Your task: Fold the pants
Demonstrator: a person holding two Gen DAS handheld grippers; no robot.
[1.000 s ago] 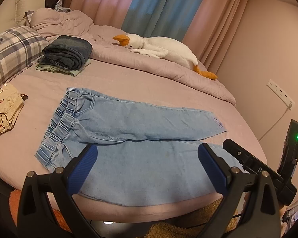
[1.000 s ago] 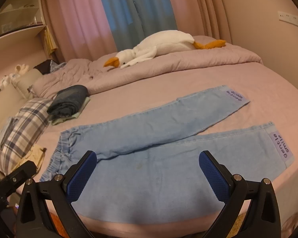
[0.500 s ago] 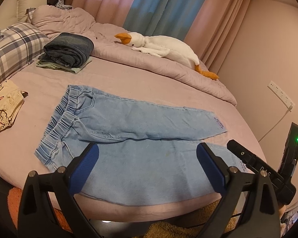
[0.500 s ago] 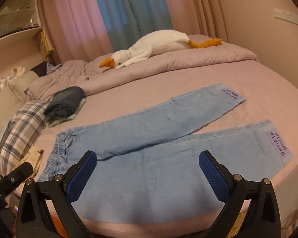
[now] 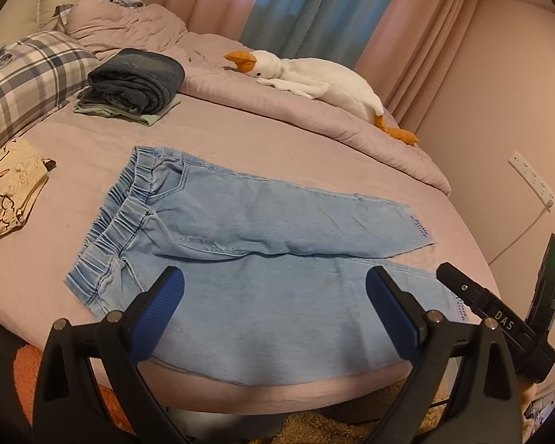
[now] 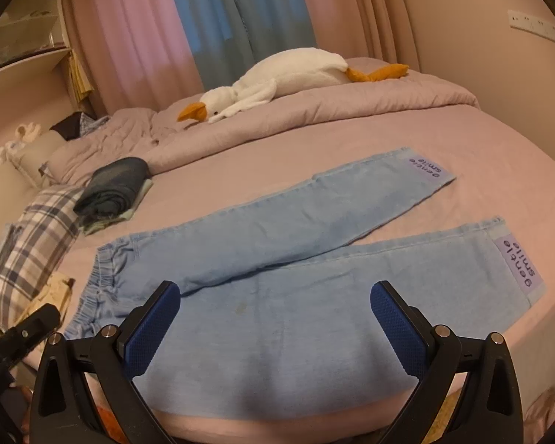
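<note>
Item: light-blue denim pants (image 5: 262,255), spread flat and unfolded near the front edge of the pink bed (image 5: 248,137), elastic waistband (image 5: 125,214) toward the plaid pillow (image 5: 22,81), two legs slightly parted with labelled hems (image 6: 518,262) at the far right. Left gripper (image 5: 273,296) and right gripper (image 6: 275,310) hover above the near leg, jaws spread wide, nothing held. Recommended handling: pinch the near leg at waistband and hem together, lift evenly, lay it squarely over the far leg, seams aligned.
</note>
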